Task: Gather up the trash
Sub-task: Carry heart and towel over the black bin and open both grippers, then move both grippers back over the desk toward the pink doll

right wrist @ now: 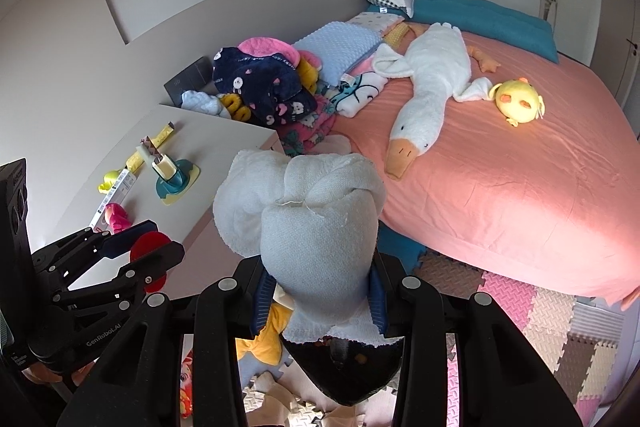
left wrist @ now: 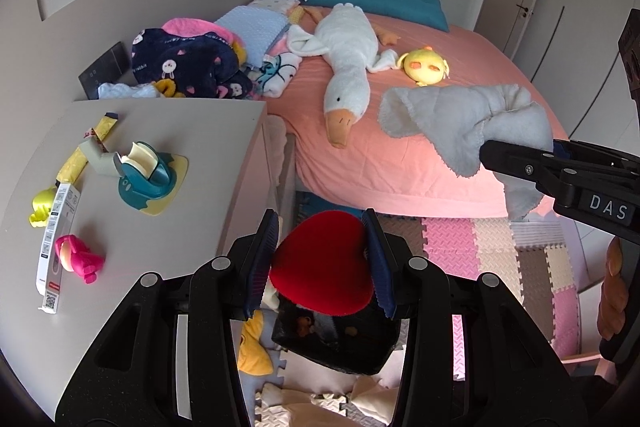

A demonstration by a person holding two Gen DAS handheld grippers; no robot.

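Observation:
My left gripper (left wrist: 323,259) is shut on a red heart-shaped plush (left wrist: 324,267) and holds it over a black bag (left wrist: 336,343) on the floor. My right gripper (right wrist: 320,291) is shut on a white-grey fleece cloth (right wrist: 312,219), held above the same black bag (right wrist: 348,367). The cloth also shows in the left wrist view (left wrist: 460,115), with the right gripper's finger (left wrist: 520,163) at the right. The left gripper shows in the right wrist view (right wrist: 148,247) at the lower left. On the bedside table (left wrist: 192,131) lie yellow wrappers (left wrist: 100,131) and a white carton (left wrist: 56,243).
A pink bed (left wrist: 400,155) holds a goose plush (left wrist: 348,67), a yellow chick plush (left wrist: 424,65) and piled clothes (left wrist: 188,63). The table also bears a teal tape dispenser (left wrist: 148,175), a pink toy (left wrist: 76,257) and a yellow toy (left wrist: 40,211). Foam mats (left wrist: 500,251) cover the floor.

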